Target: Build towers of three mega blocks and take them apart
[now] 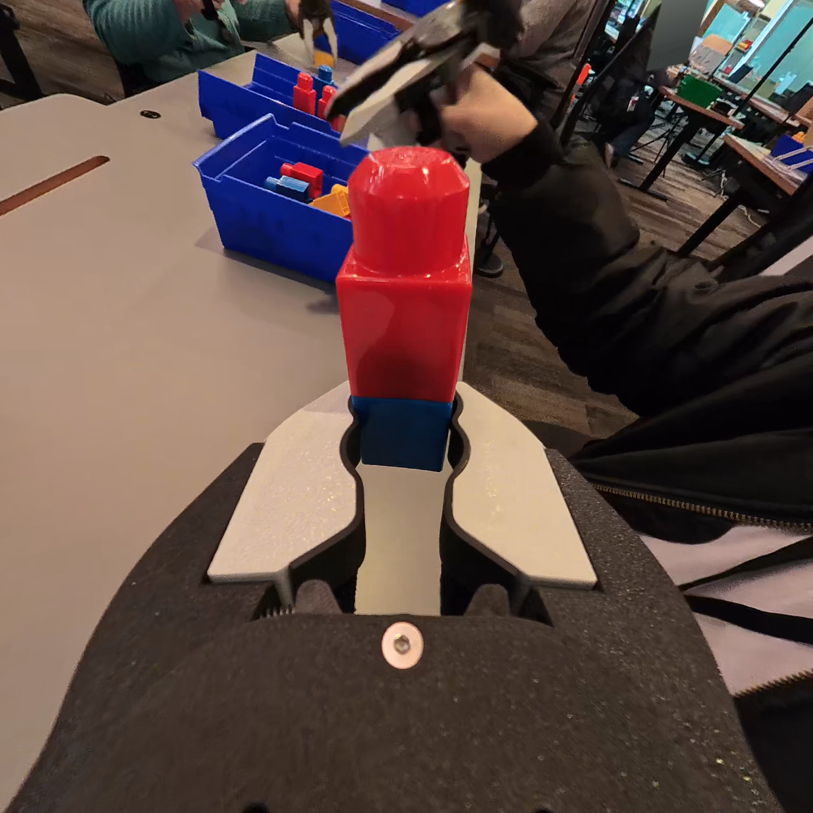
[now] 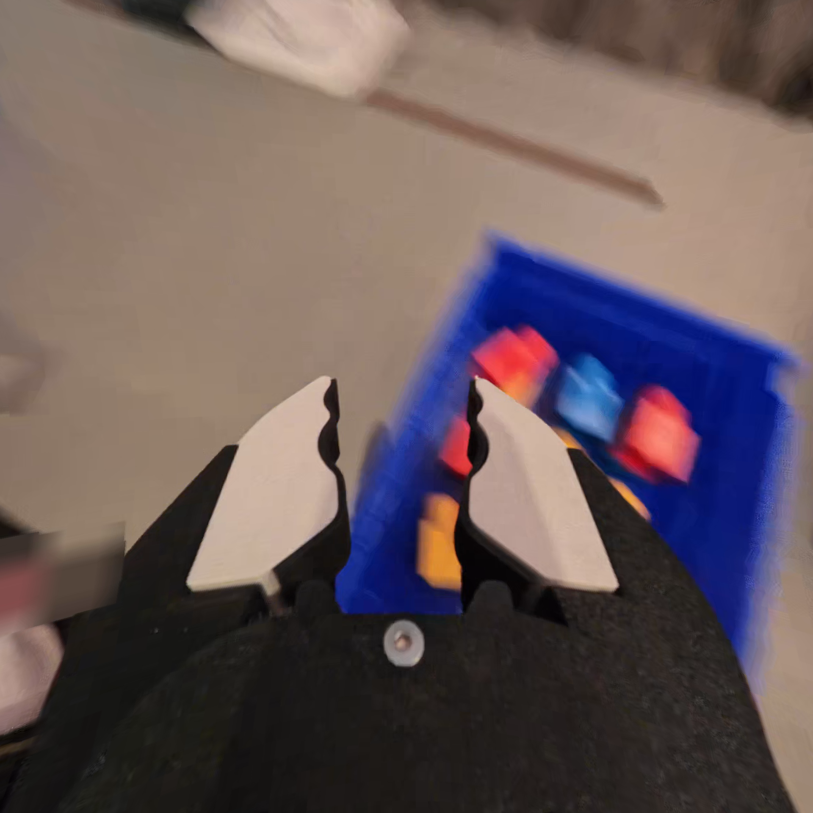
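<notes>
My left gripper point(image 1: 402, 413) is shut on a dark blue block point(image 1: 401, 435) with a red block point(image 1: 407, 281) stacked on top of it, a two-block tower held over the grey table's edge. My right gripper point(image 2: 402, 387) is open and empty, above the near corner of a blue bin point(image 2: 726, 506) that holds red, blue and orange blocks; this view is motion-blurred. The right gripper also shows in the left wrist view point(image 1: 347, 125), held by a hand above and behind the tower, over the same bin point(image 1: 246, 220).
A second blue bin point(image 1: 233, 101) with standing red and blue blocks lies farther back on the grey table point(image 1: 110, 330). Another person with grippers sits beyond it. My dark sleeve point(image 1: 638, 286) fills the right side. Floor and other tables lie to the right.
</notes>
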